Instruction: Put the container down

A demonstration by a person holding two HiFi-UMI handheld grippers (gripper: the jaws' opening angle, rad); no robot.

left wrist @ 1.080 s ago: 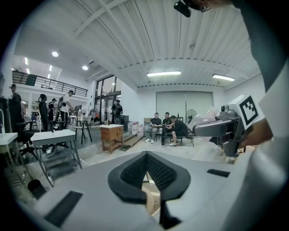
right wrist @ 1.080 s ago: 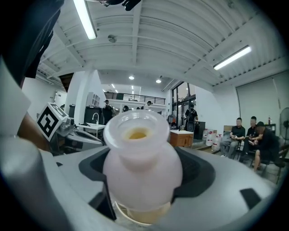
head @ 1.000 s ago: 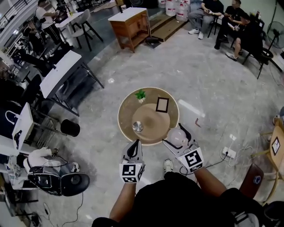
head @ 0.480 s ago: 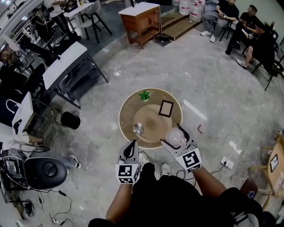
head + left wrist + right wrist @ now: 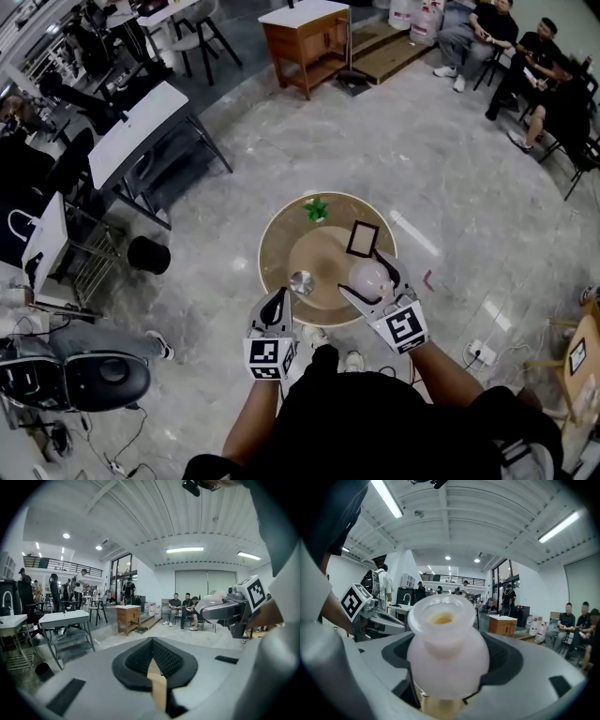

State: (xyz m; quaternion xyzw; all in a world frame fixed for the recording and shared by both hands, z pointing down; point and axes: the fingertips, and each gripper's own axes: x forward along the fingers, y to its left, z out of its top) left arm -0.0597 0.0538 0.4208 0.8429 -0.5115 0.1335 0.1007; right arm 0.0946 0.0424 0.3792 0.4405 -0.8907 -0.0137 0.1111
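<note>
Clamping container (image 5: pixel 447 639) between jaws, right claw (image 5: pixel 372 281)

I see bright, even light from ceiling tubes (image 5: pixel 386 498) — heavy fisheye bending at edges, close foreground soft.

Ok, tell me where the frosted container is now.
Head view, right side: the frosted container is clamped in the right gripper over the near right part of the round table, in front of the picture frame, with the metal cup to its left.
</note>
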